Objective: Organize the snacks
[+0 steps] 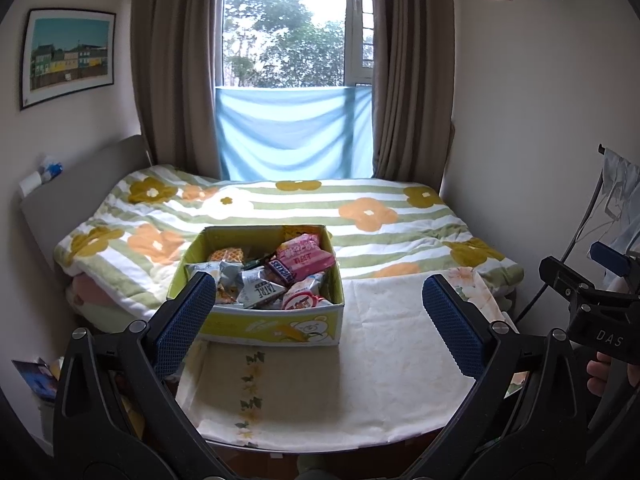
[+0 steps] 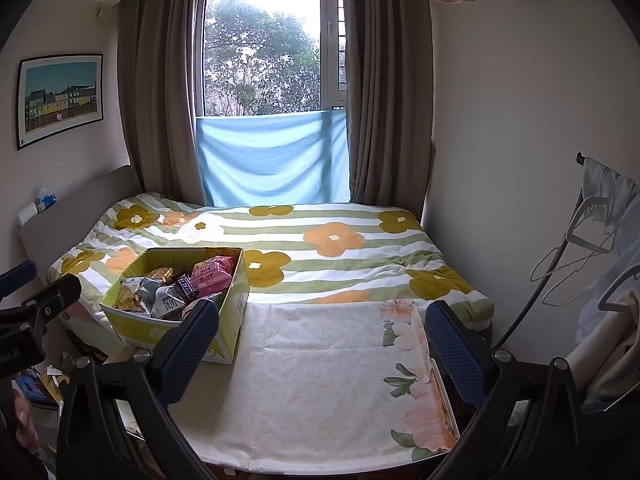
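Both the left gripper [image 1: 320,320] and right gripper [image 2: 324,344] hang spread and empty above the cloth-covered table [image 2: 320,380], likely lining up on the yellow box [image 1: 280,328] of snacks [image 1: 280,276] at its far-left corner.

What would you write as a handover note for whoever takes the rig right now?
Left gripper: open, empty, facing the snack box.
Right gripper: open, empty, over the bare tablecloth.
The snacks, including a Snickers bar and a pink pack, are all piled in the box at the table's left side.
Done: nothing visibly sorted.
Left: take snacks out and arrange them.
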Motion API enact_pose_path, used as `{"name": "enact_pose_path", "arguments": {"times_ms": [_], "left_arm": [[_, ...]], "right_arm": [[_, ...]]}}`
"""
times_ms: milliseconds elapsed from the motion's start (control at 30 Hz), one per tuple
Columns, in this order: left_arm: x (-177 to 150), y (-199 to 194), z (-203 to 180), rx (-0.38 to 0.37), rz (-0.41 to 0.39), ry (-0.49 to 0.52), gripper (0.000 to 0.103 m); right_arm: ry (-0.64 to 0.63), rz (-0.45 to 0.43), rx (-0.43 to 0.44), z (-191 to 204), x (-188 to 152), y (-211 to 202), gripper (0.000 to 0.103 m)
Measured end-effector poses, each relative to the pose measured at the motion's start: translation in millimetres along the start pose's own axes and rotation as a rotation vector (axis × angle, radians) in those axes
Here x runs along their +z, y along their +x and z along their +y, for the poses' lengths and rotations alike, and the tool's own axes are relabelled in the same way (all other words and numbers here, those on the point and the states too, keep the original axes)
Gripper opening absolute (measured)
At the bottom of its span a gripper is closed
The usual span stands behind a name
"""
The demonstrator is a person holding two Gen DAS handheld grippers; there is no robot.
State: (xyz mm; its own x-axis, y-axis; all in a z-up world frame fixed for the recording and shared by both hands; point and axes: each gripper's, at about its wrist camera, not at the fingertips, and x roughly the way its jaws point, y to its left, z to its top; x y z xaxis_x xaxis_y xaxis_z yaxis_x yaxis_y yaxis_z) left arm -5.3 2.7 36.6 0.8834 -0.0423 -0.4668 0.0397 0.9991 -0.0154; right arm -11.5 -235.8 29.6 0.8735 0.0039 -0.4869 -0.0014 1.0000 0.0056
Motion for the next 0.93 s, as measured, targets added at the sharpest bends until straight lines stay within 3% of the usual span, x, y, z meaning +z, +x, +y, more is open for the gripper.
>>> {"name": "enact_pose_path", "arguments": {"times_ms": [633,933], "left_arm": [[-4.0,6.9,-0.3,0.023,0.023,-0.024,0.103],[-6.6,13.6,-0.6,0.076,0.027,-0.018,0.103]], "right_arm": [[-0.001,0.013,0.002,0.7,-4.6,6.1,0.103],[-0.001,0.016,0.005,2.1,-6.3,7.5,0.103]]}}
